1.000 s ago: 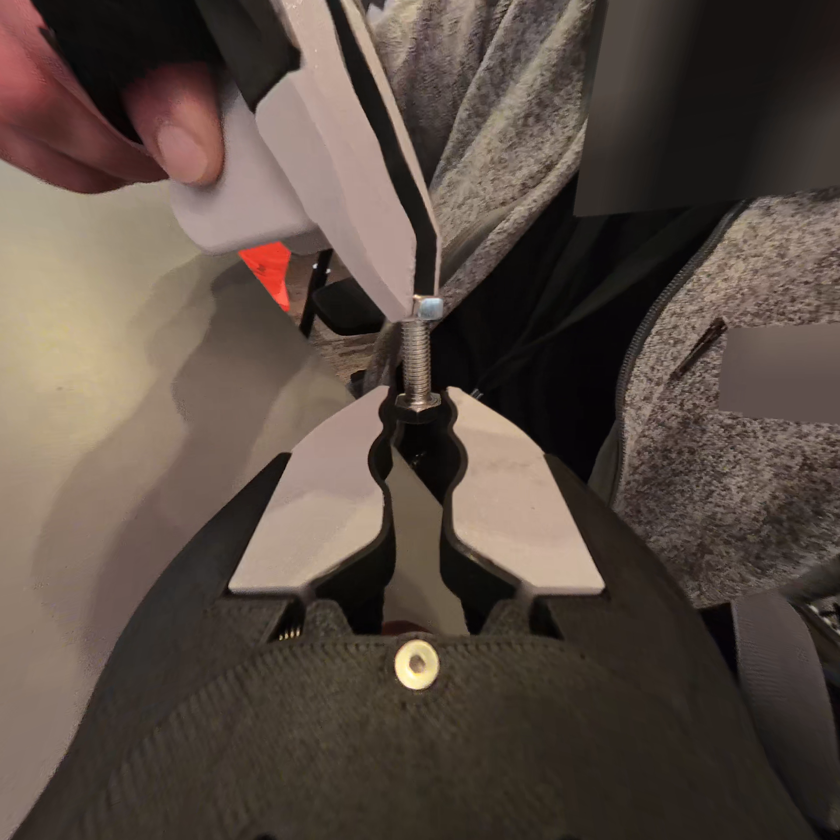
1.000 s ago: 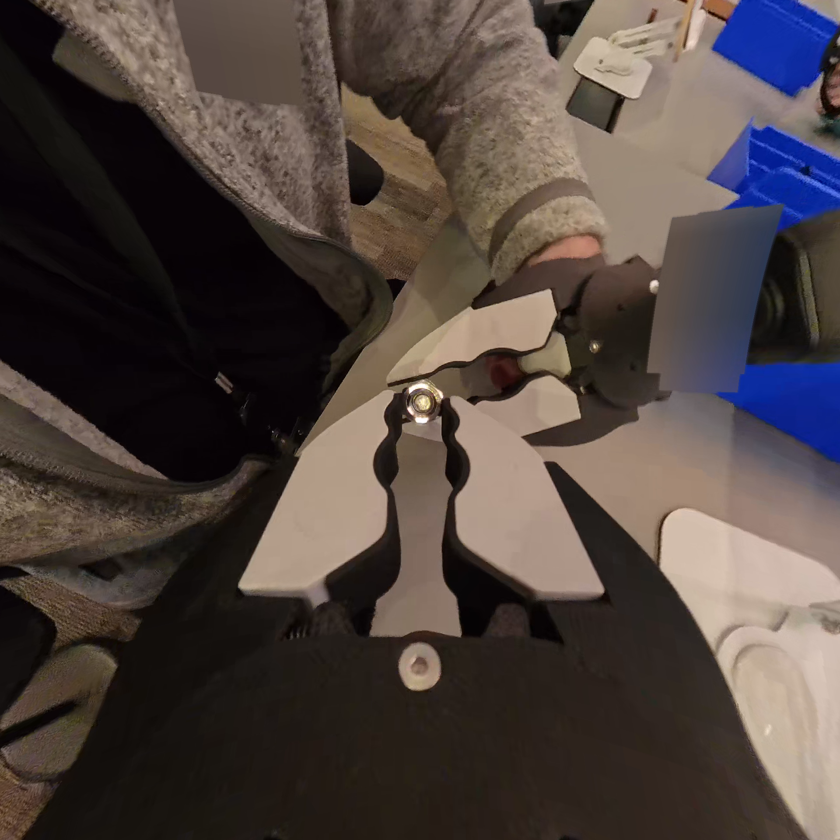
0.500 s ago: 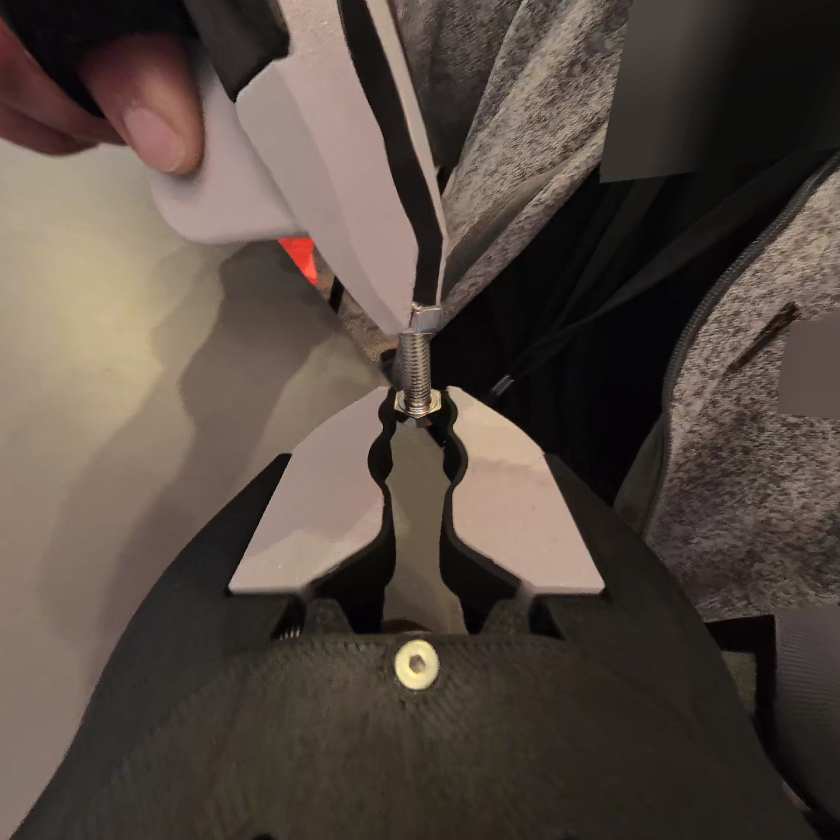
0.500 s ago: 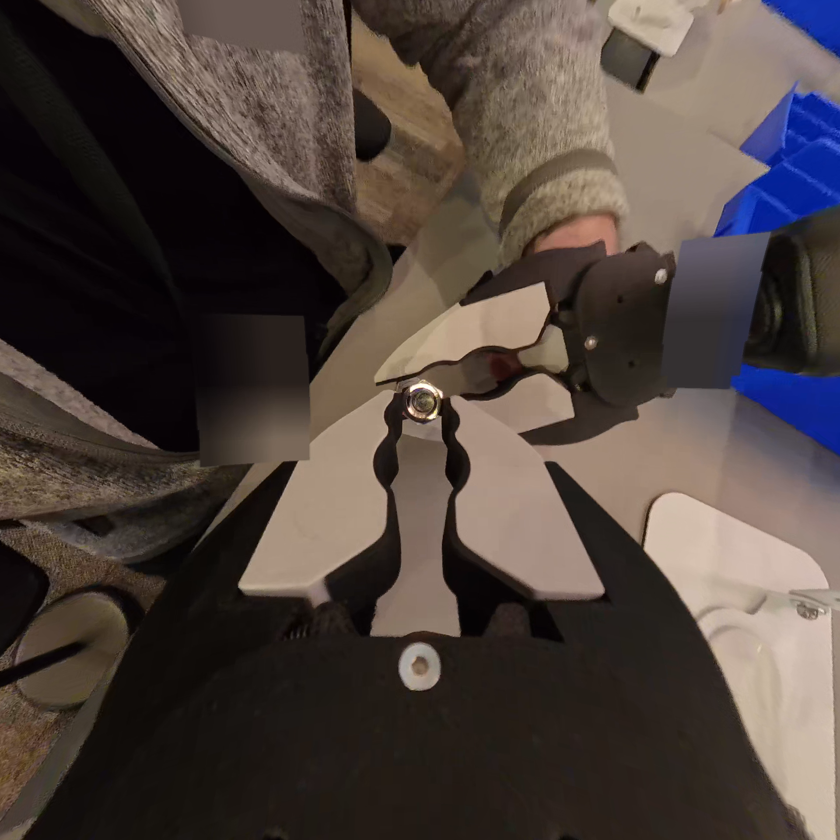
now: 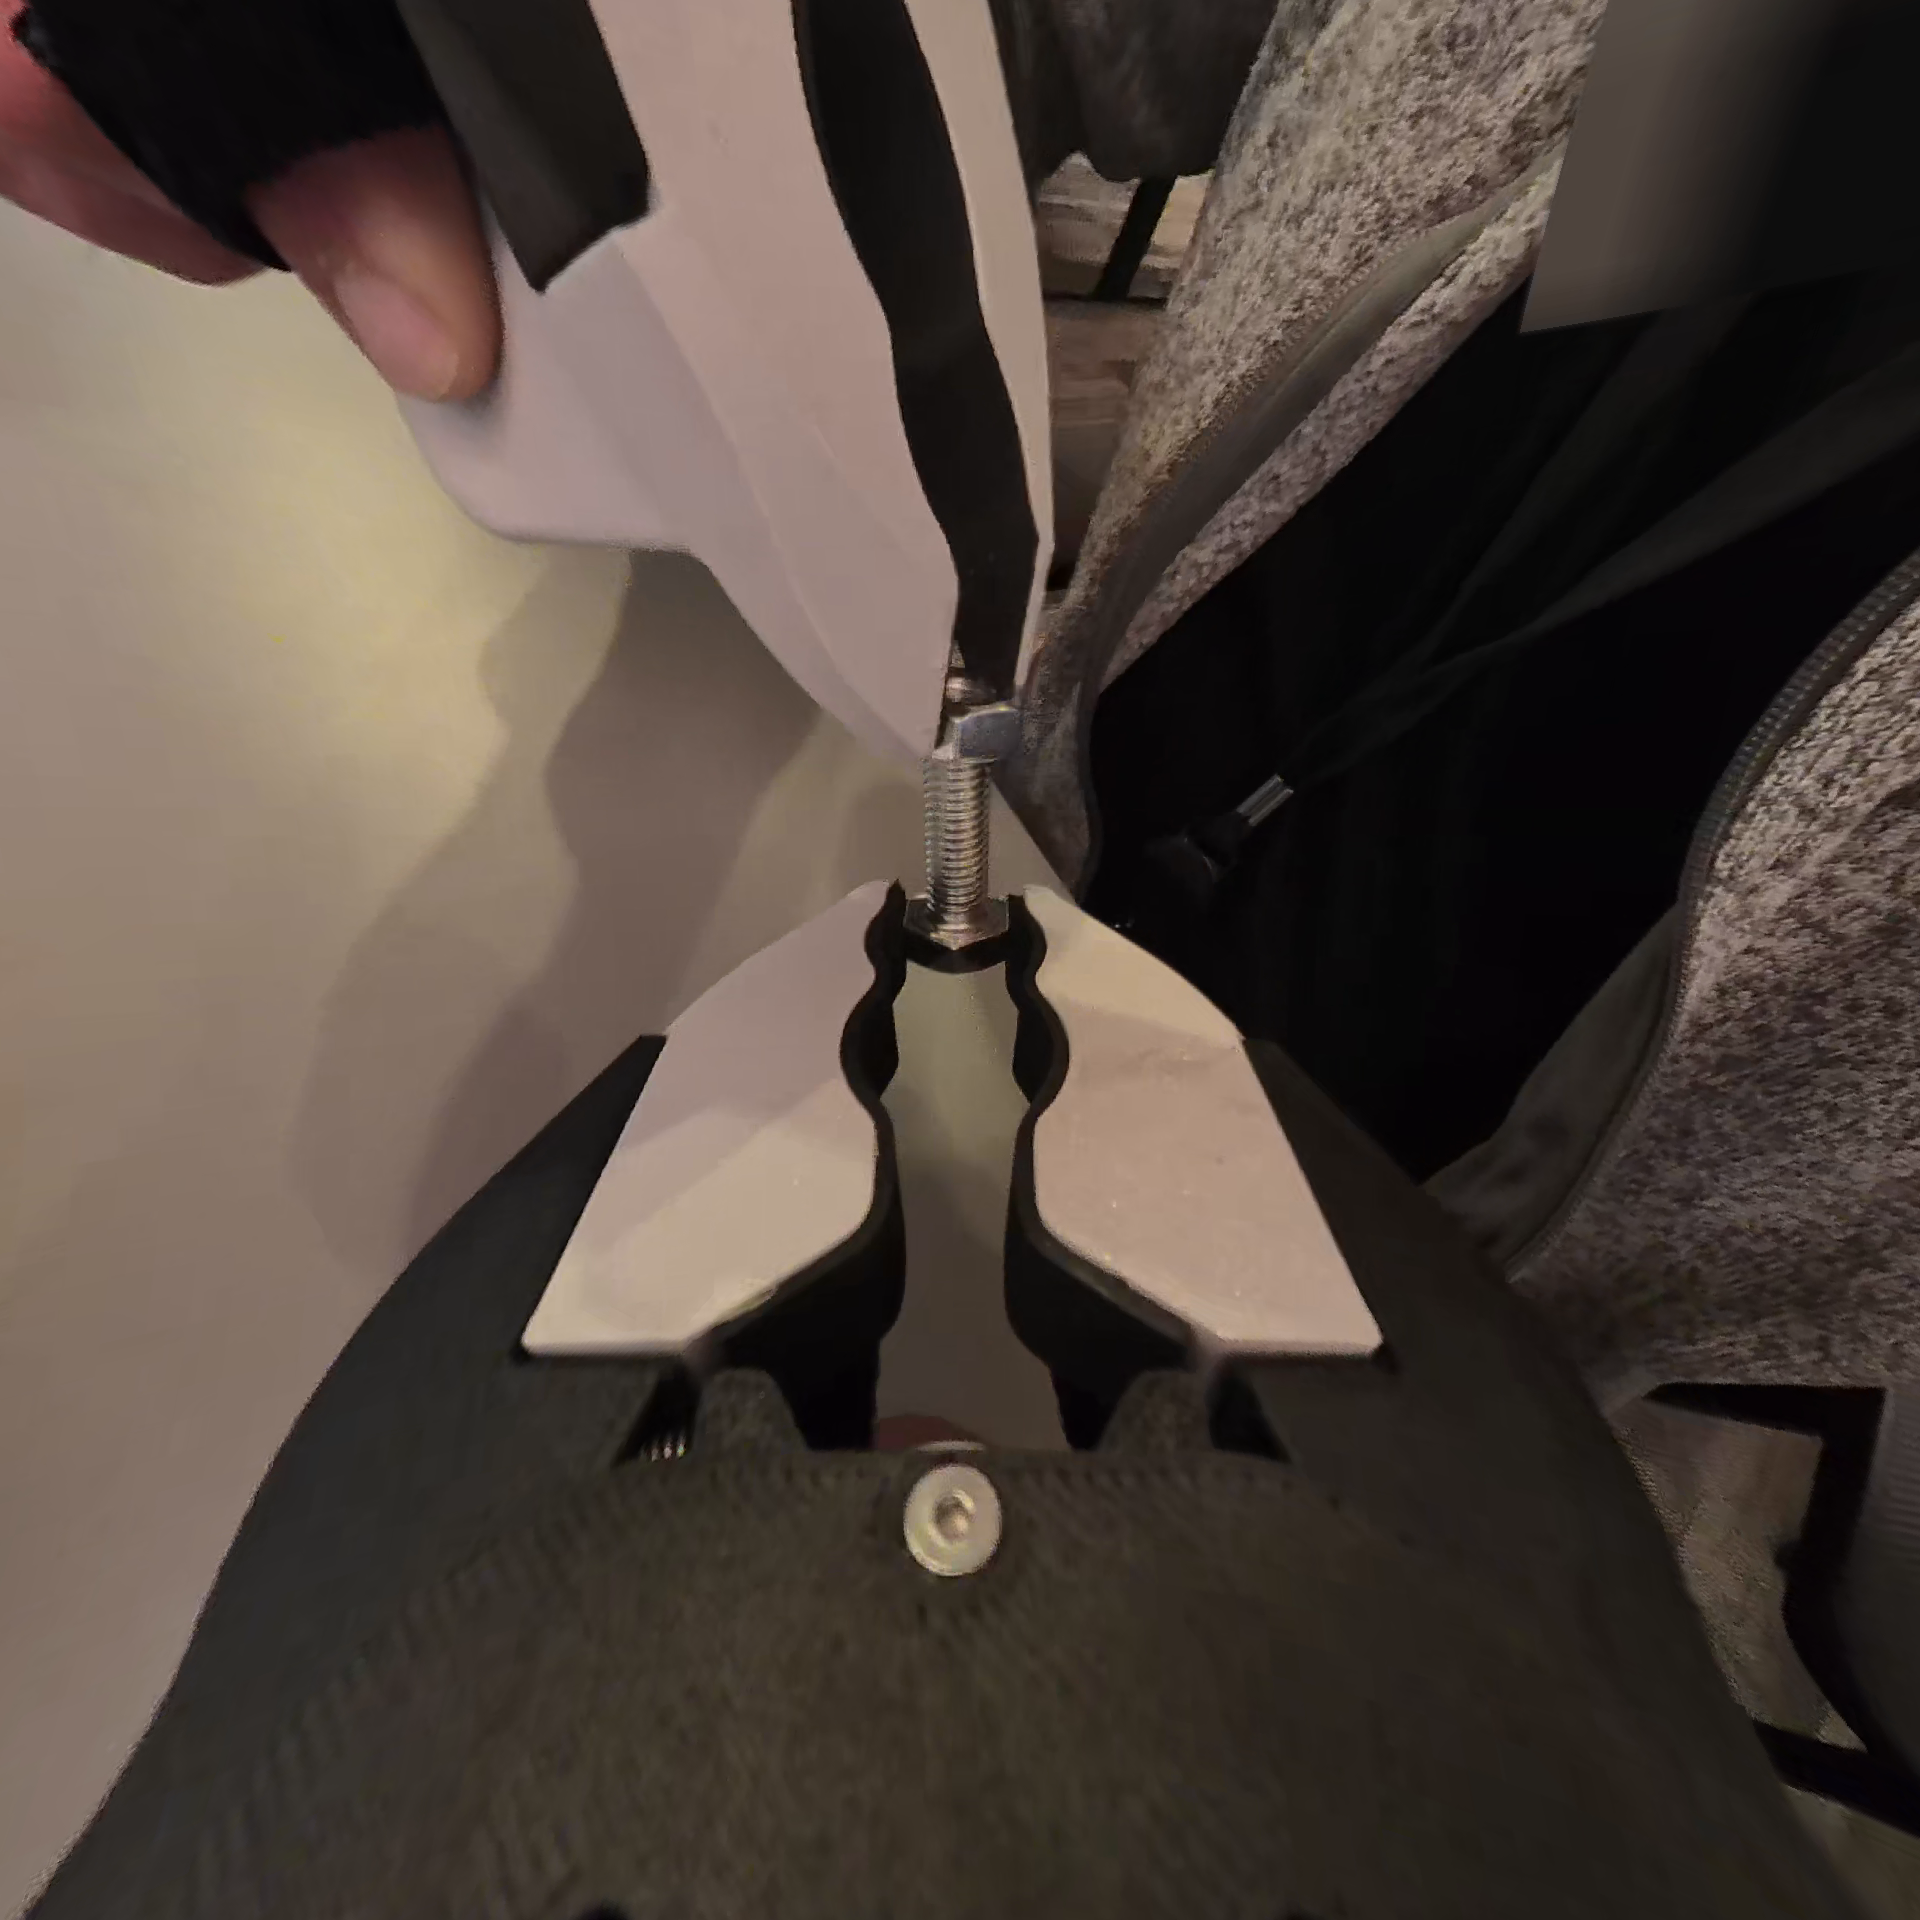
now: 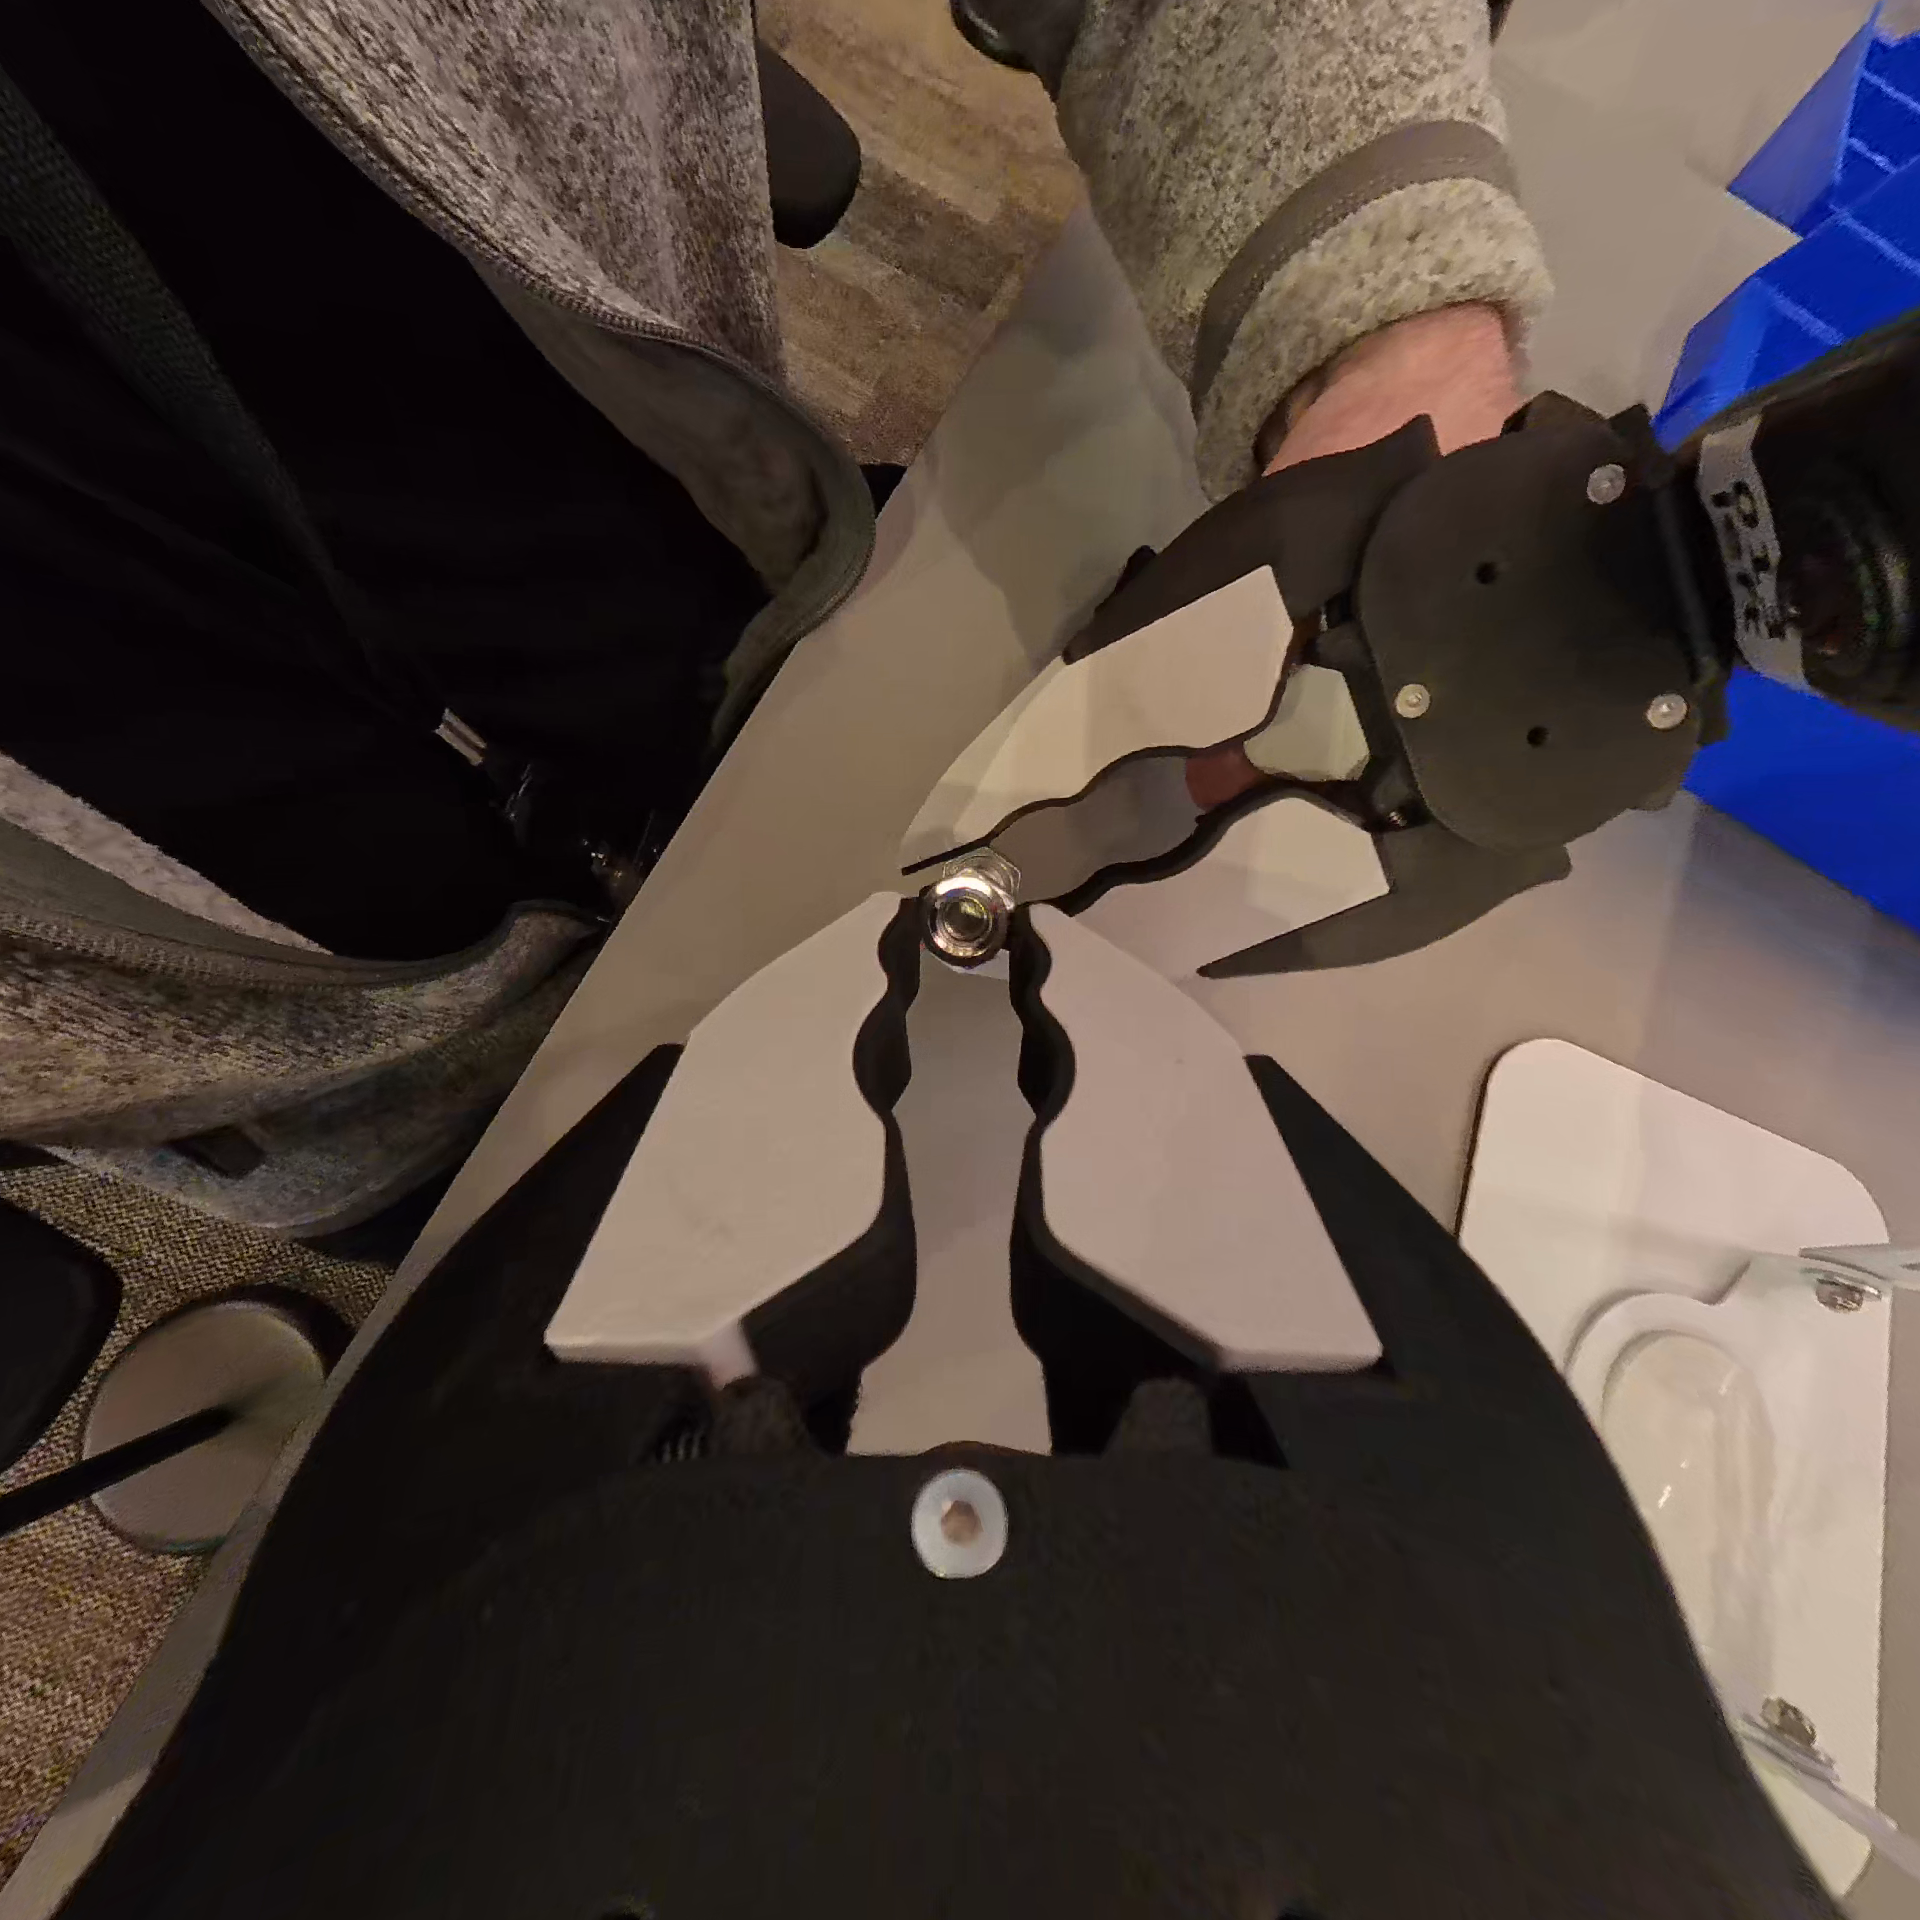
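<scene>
In the left wrist view my left gripper (image 5: pixel 954 920) is shut on a silver hex nut (image 5: pixel 954 923), with both pads against its sides. A threaded silver bolt (image 5: pixel 958 821) stands in the nut and runs up to its head (image 5: pixel 982 727). The right gripper's fingertips (image 5: pixel 914 717) come down from above and pinch that head. In the right wrist view my right gripper (image 6: pixel 966 920) is shut on the bolt head (image 6: pixel 966 920), seen end-on. The nut (image 6: pixel 987 862) shows just behind it, between the left gripper's fingers (image 6: pixel 1039 769), which reach in from the right.
Both grippers hang over the near edge of a grey table (image 6: pixel 1455 987). A person in a grey fleece jacket (image 6: pixel 582 187) sits close behind. Blue bins (image 6: pixel 1849 208) stand at the far right. A white tray (image 6: pixel 1621 1247) with a clear plastic holder lies at the right. Tip to tip, the grippers are about 4 centimeters apart.
Both grippers stay shut on the nut and the bolt. The pair has tilted and shifted slightly. The right gripper now looms larger in the left wrist view.
</scene>
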